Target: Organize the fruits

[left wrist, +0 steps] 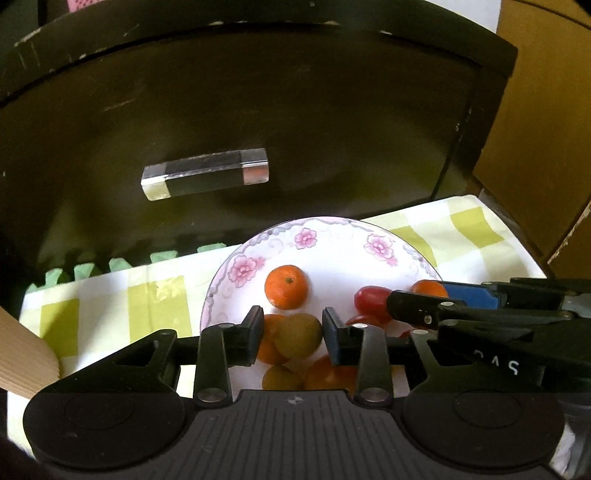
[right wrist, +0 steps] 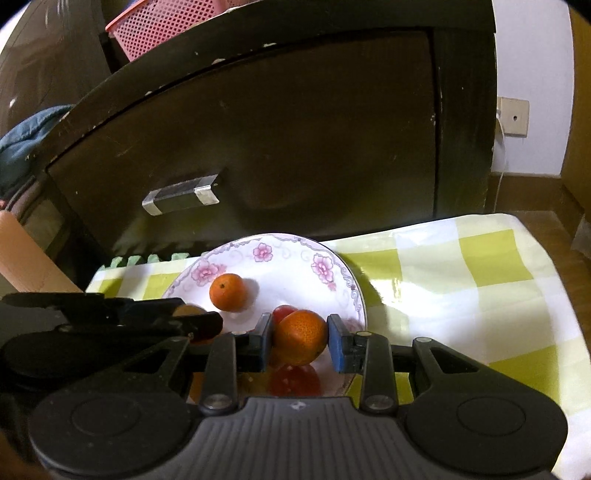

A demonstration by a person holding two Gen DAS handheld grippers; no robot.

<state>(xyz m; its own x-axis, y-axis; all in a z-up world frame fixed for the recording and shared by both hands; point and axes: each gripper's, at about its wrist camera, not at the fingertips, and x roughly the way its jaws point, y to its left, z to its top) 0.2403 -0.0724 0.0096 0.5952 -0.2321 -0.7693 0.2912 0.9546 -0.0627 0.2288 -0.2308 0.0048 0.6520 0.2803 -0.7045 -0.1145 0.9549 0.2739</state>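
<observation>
A white plate with a pink flower rim (left wrist: 280,230) (right wrist: 280,240) lies on a green-checked cloth and holds several small fruits. My left gripper (left wrist: 293,325) is open around a yellow-green fruit (left wrist: 298,336) that rests on other fruit, with a slight gap at the left pad. My right gripper (right wrist: 300,336) is shut on an orange mandarin (right wrist: 301,338) just over the plate's right side; it enters the left wrist view from the right (left wrist: 428,295). A loose mandarin (left wrist: 286,287) (right wrist: 228,291) sits further back on the plate. Red tomatoes (left wrist: 371,299) (right wrist: 282,312) lie beside it.
A dark cabinet drawer with a clear bar handle (left wrist: 205,179) stands right behind the plate. The checked cloth (right wrist: 461,273) stretches to the right. A tan corrugated tube (left wrist: 22,354) sits at the left. A pink basket (right wrist: 162,26) is on top of the cabinet.
</observation>
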